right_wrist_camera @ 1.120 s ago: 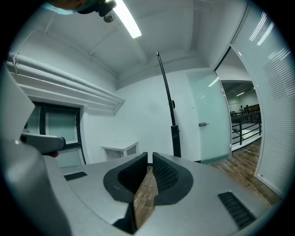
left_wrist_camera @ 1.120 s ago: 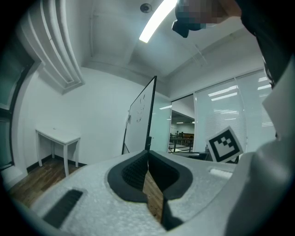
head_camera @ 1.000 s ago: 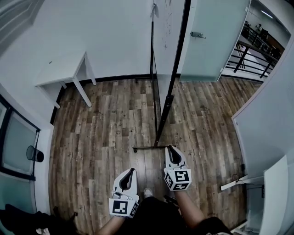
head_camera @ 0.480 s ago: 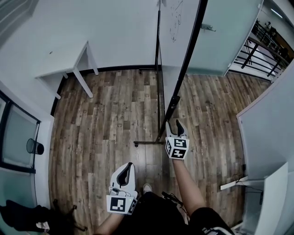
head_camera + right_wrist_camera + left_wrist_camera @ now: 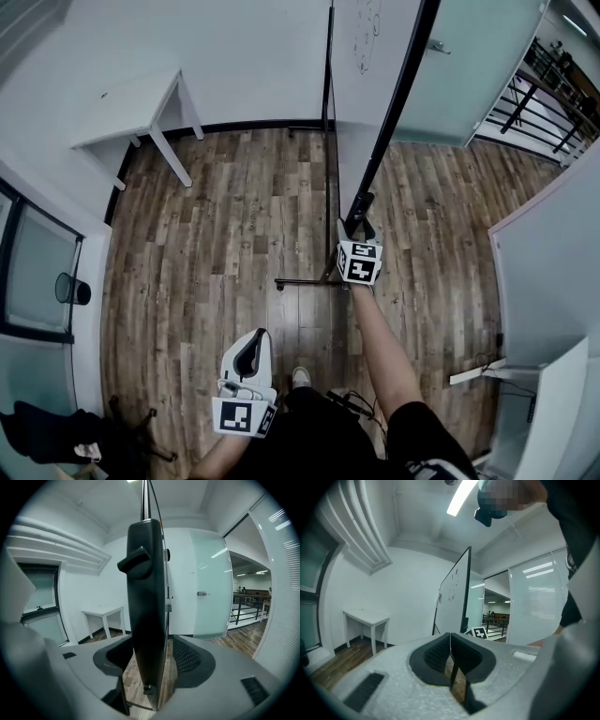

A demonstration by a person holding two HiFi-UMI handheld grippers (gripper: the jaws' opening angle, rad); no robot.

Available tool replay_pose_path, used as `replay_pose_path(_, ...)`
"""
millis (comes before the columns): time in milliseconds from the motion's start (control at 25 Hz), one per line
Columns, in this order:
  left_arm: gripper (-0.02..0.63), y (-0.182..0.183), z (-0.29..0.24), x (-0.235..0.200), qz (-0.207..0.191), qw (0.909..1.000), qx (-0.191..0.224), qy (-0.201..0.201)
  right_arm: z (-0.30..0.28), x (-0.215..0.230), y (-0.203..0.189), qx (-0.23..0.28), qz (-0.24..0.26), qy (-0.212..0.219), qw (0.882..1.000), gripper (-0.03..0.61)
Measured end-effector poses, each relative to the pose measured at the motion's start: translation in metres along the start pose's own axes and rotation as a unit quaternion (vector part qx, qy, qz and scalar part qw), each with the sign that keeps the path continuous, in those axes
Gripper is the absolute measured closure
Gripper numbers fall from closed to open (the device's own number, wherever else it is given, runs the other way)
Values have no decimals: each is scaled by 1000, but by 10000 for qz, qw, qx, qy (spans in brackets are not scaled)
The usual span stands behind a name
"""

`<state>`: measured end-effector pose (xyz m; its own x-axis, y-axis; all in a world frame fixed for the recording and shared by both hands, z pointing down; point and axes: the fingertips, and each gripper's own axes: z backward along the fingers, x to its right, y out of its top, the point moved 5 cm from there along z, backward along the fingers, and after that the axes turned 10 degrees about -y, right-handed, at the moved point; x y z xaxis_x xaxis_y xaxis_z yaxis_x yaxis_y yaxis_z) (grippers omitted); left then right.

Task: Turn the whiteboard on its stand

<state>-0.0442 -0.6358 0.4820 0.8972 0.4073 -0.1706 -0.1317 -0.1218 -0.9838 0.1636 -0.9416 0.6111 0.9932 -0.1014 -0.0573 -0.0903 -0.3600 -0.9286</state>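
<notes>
- Standing at the far left against the wall, a small white rectangular table carries nothing and plays no part in the job.
- Low and close to the person's body, the white-shelled left tongs point level. Their dark ribbed pads are pressed together on nothing, and the left gripper view shows only a thin seam between them.
- On the brown wood-plank floor, the thin black foot bar of the stand lies just ahead of the person.
- From that stand rises the tall white whiteboard in its black frame, seen almost edge-on in the head view, with faint writing on its face.
- At the board's near edge, the white right tongs are spread wide, having just been opening. The frame's black upright post stands between the pads, and floor shows in the gap beside the right-hand pad, so nothing is clamped.
- By my reading, the reach to the frame is made. Closing on the post and swinging the board round on its stand both remain.
</notes>
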Motion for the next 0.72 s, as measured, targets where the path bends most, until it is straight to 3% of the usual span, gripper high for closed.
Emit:
replay_pose_path(480,595,-3,11,-14,1,9998,-2,221,-28,-5,-4,-99,45,-113,9999,353)
replay_pose_path(600,595,0,10,-18,12,9997,35,224,-31,-7,-4,-167,38,-11,9999,408)
replay_pose_path(720,595,1,11,-18,-15,9997,88,229,-32,-10,-5,-165,109,30,9998,411)
